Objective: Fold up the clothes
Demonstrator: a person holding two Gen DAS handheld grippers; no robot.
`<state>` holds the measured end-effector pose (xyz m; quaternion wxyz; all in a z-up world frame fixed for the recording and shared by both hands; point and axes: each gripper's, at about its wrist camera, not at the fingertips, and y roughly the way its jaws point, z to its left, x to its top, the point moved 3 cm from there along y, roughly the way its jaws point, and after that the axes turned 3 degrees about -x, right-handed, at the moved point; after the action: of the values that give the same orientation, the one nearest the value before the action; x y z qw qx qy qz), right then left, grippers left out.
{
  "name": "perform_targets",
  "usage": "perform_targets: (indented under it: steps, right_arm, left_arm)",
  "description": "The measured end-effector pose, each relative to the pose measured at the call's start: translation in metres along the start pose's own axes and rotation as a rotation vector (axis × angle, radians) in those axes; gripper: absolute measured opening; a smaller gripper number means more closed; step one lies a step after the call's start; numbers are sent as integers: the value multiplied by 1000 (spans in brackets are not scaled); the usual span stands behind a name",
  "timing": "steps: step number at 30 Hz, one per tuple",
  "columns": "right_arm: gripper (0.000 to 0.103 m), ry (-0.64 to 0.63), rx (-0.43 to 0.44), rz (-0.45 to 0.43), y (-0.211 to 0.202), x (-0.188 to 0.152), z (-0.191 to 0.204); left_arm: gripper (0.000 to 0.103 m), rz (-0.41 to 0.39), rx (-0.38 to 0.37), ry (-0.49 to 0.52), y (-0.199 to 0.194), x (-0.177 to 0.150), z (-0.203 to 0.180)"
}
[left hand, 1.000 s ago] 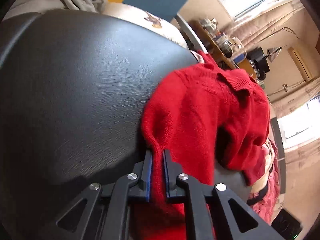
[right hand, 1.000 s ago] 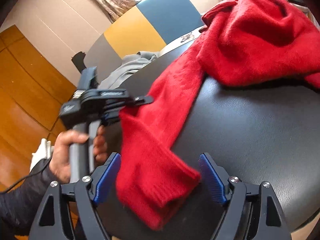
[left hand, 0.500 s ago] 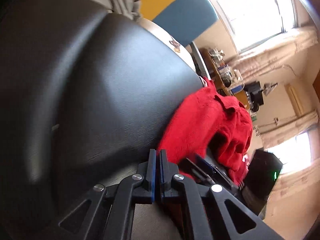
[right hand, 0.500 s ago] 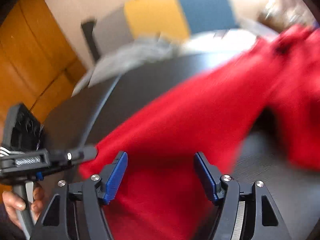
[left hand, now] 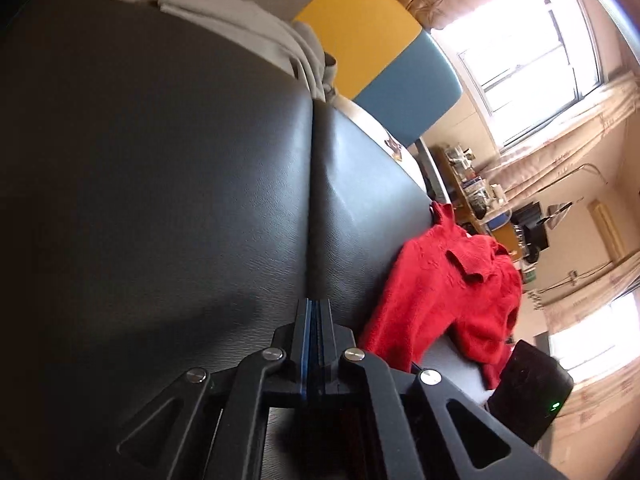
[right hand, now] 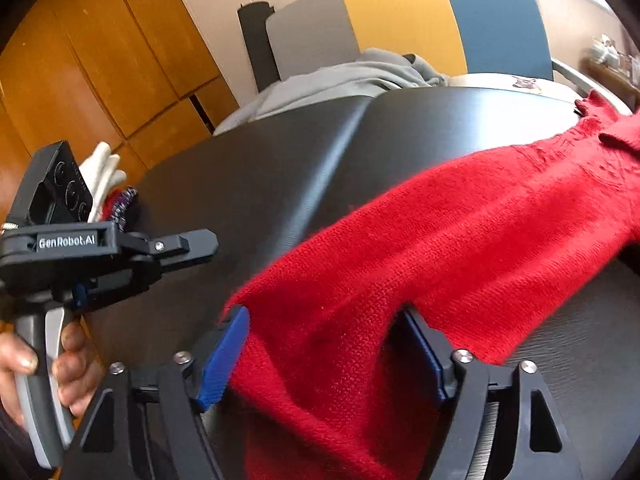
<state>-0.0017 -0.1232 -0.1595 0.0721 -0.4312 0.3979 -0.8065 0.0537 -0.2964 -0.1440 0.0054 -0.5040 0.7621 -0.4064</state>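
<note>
The red knitted sweater [right hand: 460, 240] lies stretched across the black padded leather surface [right hand: 280, 160] toward its right edge. Its sleeve passes between the wide-apart, just-opened jaws of the right gripper [right hand: 324, 352]. The left gripper [right hand: 192, 246] is closed on nothing. Folding well likely means spreading the sleeve flat before regrasping.

We see the left gripper [left hand: 315, 316] shut and empty over the black cushion [left hand: 160, 200]; the red sweater [left hand: 444, 296] lies right.

Bare black cushion [left hand: 160, 200] (sweater [left hand: 440, 292] rightward)
</note>
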Motion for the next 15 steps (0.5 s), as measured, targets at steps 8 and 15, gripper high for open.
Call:
perform_targets:
  steps: [8,15]
  right_arm:
    - [84,73,228,51,-4,-3,20]
    - [79,219,-5,-230,-113,45,-91]
  left_arm:
    - [17,25,49,128,-4,5,-7]
    - [21,71,24,317,20,-9,-56]
